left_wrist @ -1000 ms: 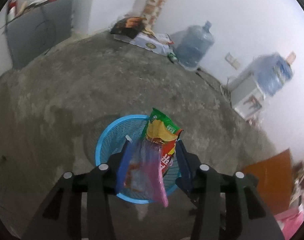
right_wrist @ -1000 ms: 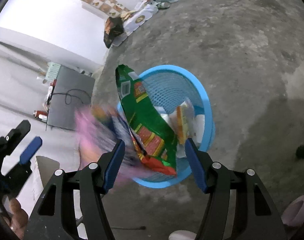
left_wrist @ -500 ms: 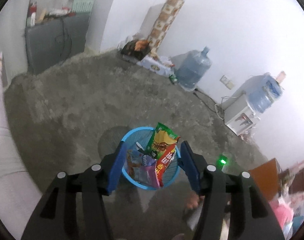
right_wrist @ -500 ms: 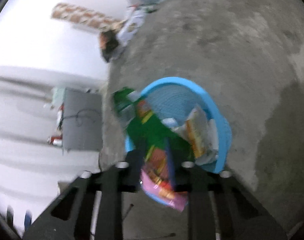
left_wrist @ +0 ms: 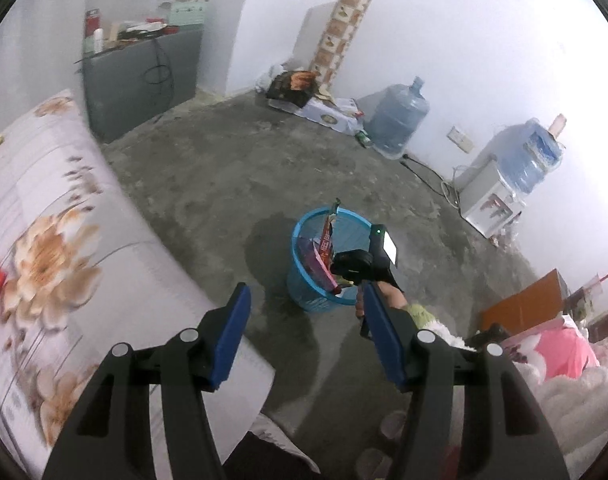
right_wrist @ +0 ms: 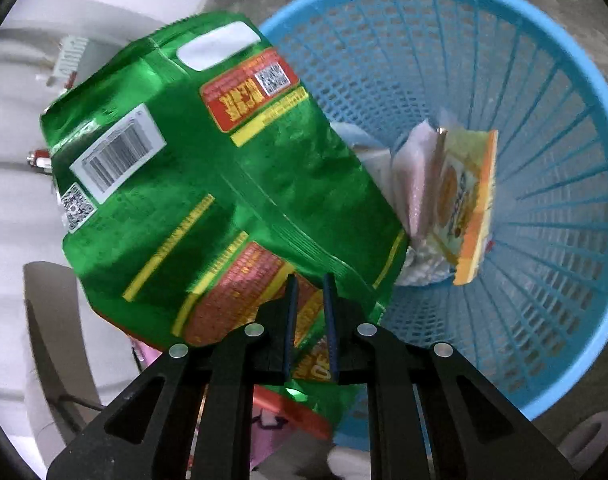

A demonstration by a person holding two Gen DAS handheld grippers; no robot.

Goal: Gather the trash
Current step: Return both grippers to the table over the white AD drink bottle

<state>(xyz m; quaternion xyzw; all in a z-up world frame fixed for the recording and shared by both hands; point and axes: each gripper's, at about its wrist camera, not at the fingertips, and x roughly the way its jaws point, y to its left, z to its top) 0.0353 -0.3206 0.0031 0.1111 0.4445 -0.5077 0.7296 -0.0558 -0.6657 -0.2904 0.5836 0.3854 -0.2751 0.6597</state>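
Observation:
A blue mesh basket (left_wrist: 315,300) stands on the concrete floor, wrappers poking out of it. My left gripper (left_wrist: 304,290) hangs well above and short of it, open, nothing between its blue pads. In the left wrist view a hand holds the right gripper's black body (left_wrist: 357,264) at the basket's rim. My right gripper (right_wrist: 309,280) is shut on the lower edge of a green snack bag (right_wrist: 208,184), which leans over the basket's (right_wrist: 543,120) left rim. A yellow-orange wrapper (right_wrist: 463,208) stands inside the basket. A pink wrapper (right_wrist: 264,444) shows under the green bag.
A floral mattress (left_wrist: 44,240) fills the left side. A grey cabinet (left_wrist: 140,76), boxes (left_wrist: 315,104), a water jug (left_wrist: 399,120) and a water dispenser (left_wrist: 491,200) line the walls. Pink bedding (left_wrist: 555,352) and an orange board (left_wrist: 523,304) lie at right.
My left gripper has widened, let go of the wrappers and drawn back and up from the basket. My right gripper has closed on the green bag and sunk toward the basket.

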